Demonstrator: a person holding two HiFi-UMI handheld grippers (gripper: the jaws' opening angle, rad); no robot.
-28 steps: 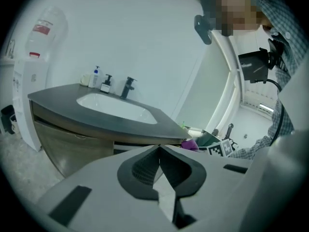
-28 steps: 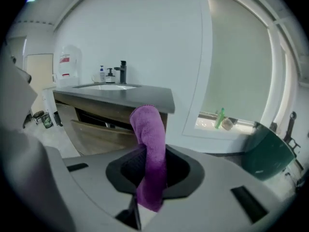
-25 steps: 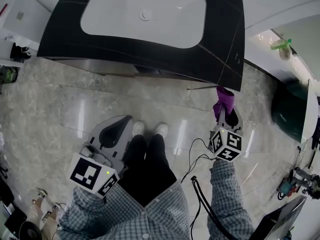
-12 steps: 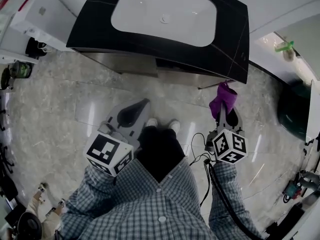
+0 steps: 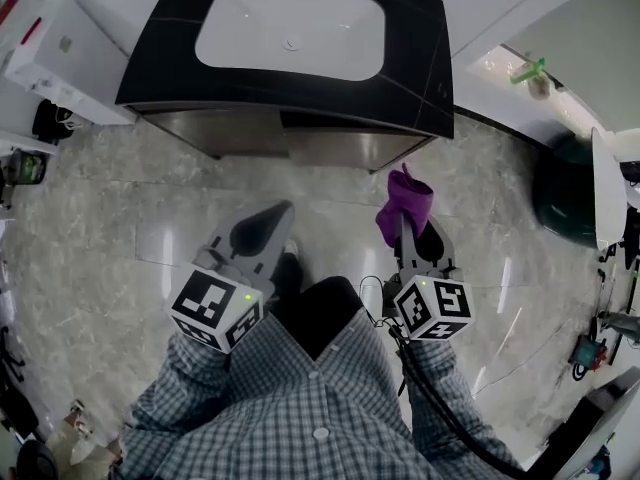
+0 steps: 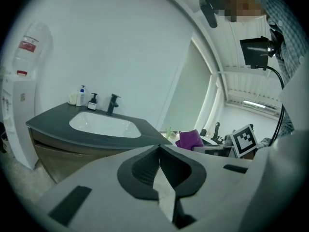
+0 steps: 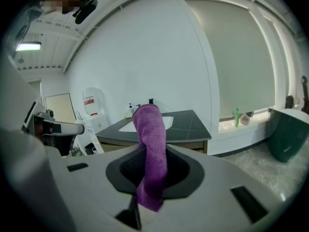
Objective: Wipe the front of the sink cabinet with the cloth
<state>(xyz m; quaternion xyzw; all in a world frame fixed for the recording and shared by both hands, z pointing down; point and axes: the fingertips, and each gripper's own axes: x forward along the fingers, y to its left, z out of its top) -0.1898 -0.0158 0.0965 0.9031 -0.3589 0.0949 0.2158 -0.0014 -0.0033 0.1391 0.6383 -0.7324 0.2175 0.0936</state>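
The white basin (image 5: 290,33) is set into the dark top (image 5: 425,83) of the sink cabinet (image 5: 250,133); only its drain shows inside it. At the back left of the top stand a black faucet (image 6: 112,103), a pump dispenser (image 6: 92,101) and a white bottle (image 6: 83,95). A dark green bin (image 5: 565,193) stands on the floor (image 5: 120,198) well to the right of the cabinet; its contents cannot be seen. A white water dispenser (image 6: 26,81) stands just left of the cabinet, and a green bottle (image 7: 236,116) stands on the window ledge to the right. The right hand-held gripper (image 7: 150,151) is clamped on the purple cloth (image 7: 150,139), which rises upright between its jaws with its top folded over. In the head view the cloth (image 5: 405,203) is in the air near the cabinet's right front corner and apart from the cabinet front. The left hand-held gripper (image 6: 159,148) is clenched at the tips with nothing between its jaws, and is held over the floor facing the cabinet front. The person's legs stand between the two hand-held grippers.
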